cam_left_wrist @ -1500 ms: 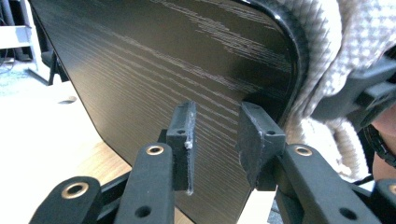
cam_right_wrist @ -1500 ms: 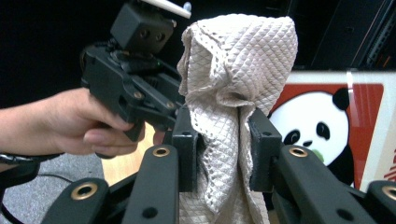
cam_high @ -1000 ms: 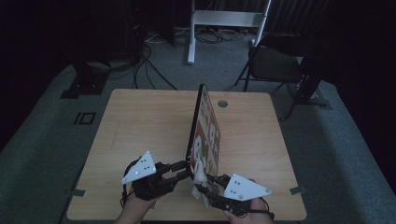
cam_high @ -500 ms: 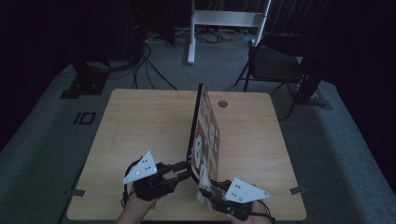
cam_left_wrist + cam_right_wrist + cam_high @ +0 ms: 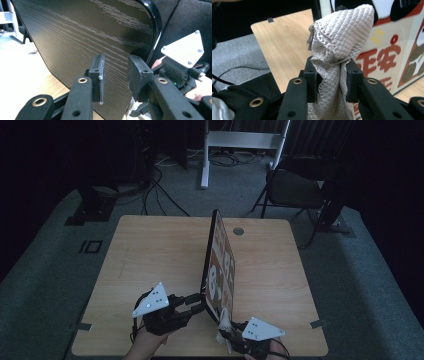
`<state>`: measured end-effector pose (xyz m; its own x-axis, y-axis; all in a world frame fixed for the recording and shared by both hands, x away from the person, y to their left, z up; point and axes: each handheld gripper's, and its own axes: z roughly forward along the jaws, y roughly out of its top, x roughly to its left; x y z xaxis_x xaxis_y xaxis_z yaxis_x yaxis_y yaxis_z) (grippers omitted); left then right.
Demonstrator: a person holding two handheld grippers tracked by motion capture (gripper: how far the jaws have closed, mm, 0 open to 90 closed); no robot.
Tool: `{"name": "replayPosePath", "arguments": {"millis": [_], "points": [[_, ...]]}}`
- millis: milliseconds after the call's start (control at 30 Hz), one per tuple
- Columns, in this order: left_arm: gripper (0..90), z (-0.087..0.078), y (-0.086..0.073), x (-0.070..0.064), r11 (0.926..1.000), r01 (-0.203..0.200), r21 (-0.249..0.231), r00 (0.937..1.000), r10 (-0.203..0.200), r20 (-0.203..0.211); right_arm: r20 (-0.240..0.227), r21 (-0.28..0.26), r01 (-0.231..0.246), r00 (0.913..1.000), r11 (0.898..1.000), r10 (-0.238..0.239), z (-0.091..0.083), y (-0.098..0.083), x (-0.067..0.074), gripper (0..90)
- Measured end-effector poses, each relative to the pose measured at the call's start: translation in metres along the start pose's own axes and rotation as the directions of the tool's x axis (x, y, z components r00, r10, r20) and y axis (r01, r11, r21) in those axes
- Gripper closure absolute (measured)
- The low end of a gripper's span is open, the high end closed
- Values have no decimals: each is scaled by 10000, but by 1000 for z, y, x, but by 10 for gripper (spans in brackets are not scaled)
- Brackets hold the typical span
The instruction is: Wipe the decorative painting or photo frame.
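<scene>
A flat board (image 5: 220, 260) stands on its edge across the middle of the wooden table (image 5: 150, 250). Its right face carries a panda picture with red characters (image 5: 392, 50), and its back is black wood grain (image 5: 87, 37). My left gripper (image 5: 197, 302) is at the board's near left corner, and its jaws (image 5: 115, 72) stand a little apart against the dark back with nothing between the pads. My right gripper (image 5: 225, 332) is at the board's near end, shut on a beige waffle cloth (image 5: 342, 32). The cloth (image 5: 224, 317) sticks up beside the picture face.
A dark chair (image 5: 295, 190) and a white stand (image 5: 240, 140) are on the carpet beyond the table, with cables (image 5: 160, 185) at the far left. The table has a round grommet (image 5: 238, 231) near its far edge and tape marks (image 5: 318, 324) at the near corners.
My right gripper has sunk with the cloth along the board's near end, toward the table's front edge. The left gripper and the board have kept still.
</scene>
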<state>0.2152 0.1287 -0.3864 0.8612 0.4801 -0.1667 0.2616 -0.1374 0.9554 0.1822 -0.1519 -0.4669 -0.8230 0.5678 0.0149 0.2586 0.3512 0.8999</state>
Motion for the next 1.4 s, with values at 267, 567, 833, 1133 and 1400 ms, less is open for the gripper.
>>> {"name": "replayPosePath", "arguments": {"millis": [267, 567, 833, 1133, 1400], "points": [[669, 0, 0, 0, 10000, 36, -15, 10000, -36, -1, 78, 502, -292, 9996, 9983, 288, 5, -16, -3, 695], [655, 0, -2, 0, 10000, 57, 31, 10000, -57, 35, 126, 1131, -468, 9989, 9925, 457, 10, -34, -7, 702], [643, 0, -3, 0, 9999, 97, 78, 9999, -98, 80, 209, 1805, -776, 9970, 9805, 750, 17, -55, -13, 709], [595, -1, -5, -1, 9997, -2, 231, 9998, -2, 190, 252, 2326, -1070, 9943, 9667, 1040, 18, -68, -18, 750], [550, -1, -9, -3, 9992, -61, 392, 9997, 51, 259, 217, 1923, -1373, 9905, 9717, 1357, 0, -61, -26, 762]]}}
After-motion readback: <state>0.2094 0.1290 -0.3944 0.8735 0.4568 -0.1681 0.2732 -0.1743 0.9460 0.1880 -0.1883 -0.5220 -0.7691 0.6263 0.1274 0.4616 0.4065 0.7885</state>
